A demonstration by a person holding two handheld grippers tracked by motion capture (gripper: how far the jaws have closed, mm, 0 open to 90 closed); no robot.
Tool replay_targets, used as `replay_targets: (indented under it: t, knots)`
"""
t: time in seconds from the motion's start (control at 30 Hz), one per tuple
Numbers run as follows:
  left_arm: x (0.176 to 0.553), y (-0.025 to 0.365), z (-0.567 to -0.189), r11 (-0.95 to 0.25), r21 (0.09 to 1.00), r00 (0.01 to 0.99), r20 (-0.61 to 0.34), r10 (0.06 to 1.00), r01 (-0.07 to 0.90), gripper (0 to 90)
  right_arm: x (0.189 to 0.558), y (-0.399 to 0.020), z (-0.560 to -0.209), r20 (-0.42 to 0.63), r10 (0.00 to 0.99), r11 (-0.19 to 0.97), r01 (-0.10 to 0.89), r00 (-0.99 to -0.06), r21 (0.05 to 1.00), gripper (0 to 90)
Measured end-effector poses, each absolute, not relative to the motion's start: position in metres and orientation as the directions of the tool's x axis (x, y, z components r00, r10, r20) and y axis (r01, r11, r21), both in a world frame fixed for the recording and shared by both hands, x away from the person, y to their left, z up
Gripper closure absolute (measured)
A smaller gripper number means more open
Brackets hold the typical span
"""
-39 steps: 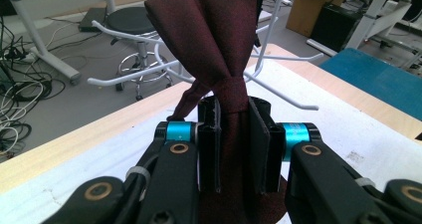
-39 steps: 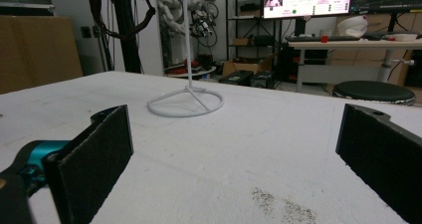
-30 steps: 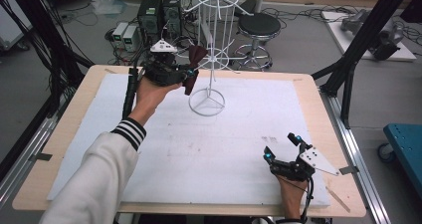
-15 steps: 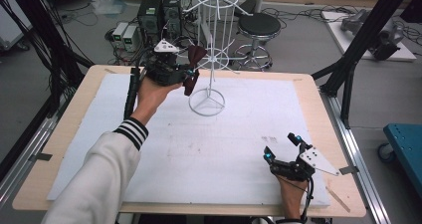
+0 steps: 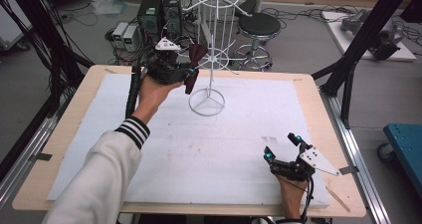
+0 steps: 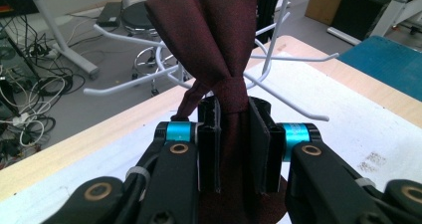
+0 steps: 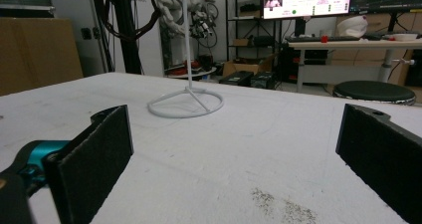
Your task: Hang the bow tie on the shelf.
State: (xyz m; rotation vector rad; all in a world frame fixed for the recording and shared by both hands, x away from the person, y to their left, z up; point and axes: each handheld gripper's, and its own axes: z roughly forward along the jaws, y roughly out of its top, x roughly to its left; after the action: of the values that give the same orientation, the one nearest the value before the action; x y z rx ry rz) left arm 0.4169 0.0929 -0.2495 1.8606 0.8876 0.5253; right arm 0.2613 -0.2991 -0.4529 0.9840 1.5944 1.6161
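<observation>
A dark red bow tie point(image 6: 219, 50) is pinched at its knot between the jaws of my left gripper point(image 6: 234, 149), which is shut on it. In the high view the left gripper point(image 5: 191, 70) holds the bow tie point(image 5: 195, 59) raised just left of the white wire rack's point(image 5: 211, 45) pole, among its hooks. The rack's round base point(image 5: 206, 103) stands on the white mat at the far middle. My right gripper point(image 5: 282, 147) rests open near the table's front right, nothing between its jaws. Its own view has the rack's base point(image 7: 185, 103) ahead on the mat.
The white foam mat point(image 5: 199, 149) covers most of the wooden table point(image 5: 318, 92). Black frame struts point(image 5: 363, 40) rise at the right edge and cables hang at the left. A stool point(image 5: 256, 27) and computer cases point(image 5: 159, 12) stand on the floor beyond the table.
The left gripper with the bow tie has edged slightly toward the rack. The right gripper has stayed still.
</observation>
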Motion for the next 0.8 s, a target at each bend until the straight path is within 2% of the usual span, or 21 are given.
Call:
replay_targets:
  t: [0.3, 0.37, 0.5, 0.57, 0.7, 0.8]
  knots:
    - [0.4196, 0.0859, -0.2496, -0.275, 0.892, 0.644, -0.023, 0.765, 0.358, 75.5, 0.2609, -0.2991, -0.4531, 0.074, 0.861, -0.053, 0.056, -0.503, 0.997, 0.7]
    - [0.4200, 0.0854, -0.2496, -0.272, 0.892, 0.647, -0.029, 0.762, 0.360, 73.1, 0.2609, -0.2992, -0.4531, 0.074, 0.861, -0.053, 0.056, -0.503, 0.997, 0.7]
    - [0.4210, 0.0846, -0.2504, -0.262, 0.888, 0.658, -0.057, 0.751, 0.377, 54.8, 0.2615, -0.2997, -0.4530, 0.066, 0.862, -0.048, 0.048, -0.502, 0.998, 0.7]
    - [0.4210, 0.0847, -0.2511, -0.275, 0.885, 0.666, -0.052, 0.744, 0.376, 49.2, 0.2609, -0.2990, -0.4531, 0.074, 0.861, -0.053, 0.056, -0.503, 0.997, 0.7]
    - [0.4207, 0.0871, -0.2504, -0.282, 0.895, 0.693, -0.041, 0.720, 0.346, 21.1, 0.2609, -0.2990, -0.4531, 0.072, 0.862, -0.051, 0.055, -0.503, 0.997, 0.7]
    - [0.4163, 0.0918, -0.2493, -0.286, 0.916, 0.714, -0.001, 0.700, 0.281, 11.0, 0.2610, -0.2989, -0.4531, 0.072, 0.861, -0.052, 0.054, -0.503, 0.997, 0.7]
